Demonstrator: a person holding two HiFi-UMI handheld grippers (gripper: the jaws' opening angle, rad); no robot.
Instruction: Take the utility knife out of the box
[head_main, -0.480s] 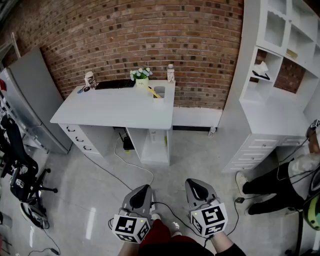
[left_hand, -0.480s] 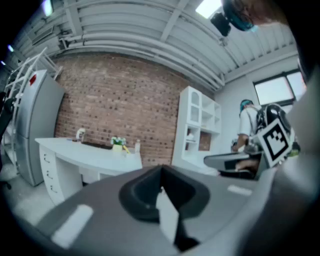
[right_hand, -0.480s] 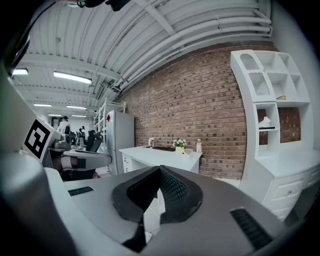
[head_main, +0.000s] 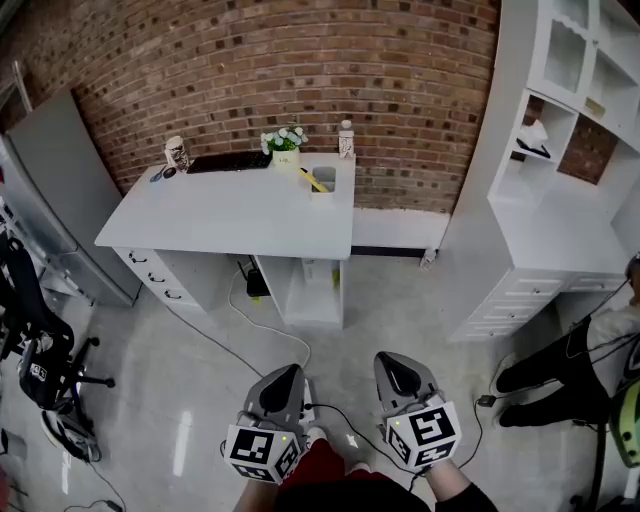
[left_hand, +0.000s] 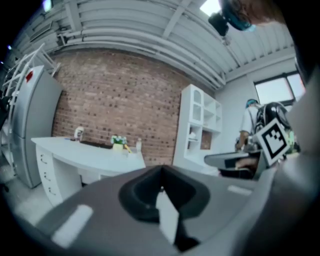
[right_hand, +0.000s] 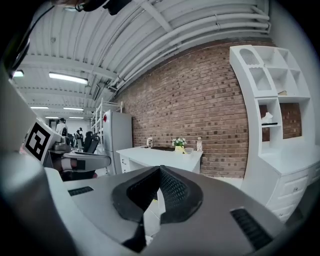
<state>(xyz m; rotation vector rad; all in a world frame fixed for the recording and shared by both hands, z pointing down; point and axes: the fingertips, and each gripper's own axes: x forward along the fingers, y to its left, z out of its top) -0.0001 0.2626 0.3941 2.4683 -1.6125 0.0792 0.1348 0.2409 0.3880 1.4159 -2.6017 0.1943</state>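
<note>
**Clerk:** Item one, utility knife (head_main: 311, 180): where was it?
**Checker:** A yellow piece, taken to be the knife, stood slanted in the white box (head_main: 325, 191). The box sat at the one o'clock corner of the desk (head_main: 230, 215), just beside the flower pot (head_main: 284, 150). Not removed.
**Clerk:** Item two, left gripper (head_main: 287, 374)?
**Checker:** Jaws pressed together with nothing between them. It was held low at six o'clock, well apart from the desk.
**Clerk:** Item three, right gripper (head_main: 393, 361)?
**Checker:** Same entry. Jaws were closed on nothing, just beside the left one, and it pointed toward twelve o'clock.
**Clerk:** Progress?
**Checker:** By my judgement, none. The approach across the floor, the opening, the grasp and the lift all remained.
</note>
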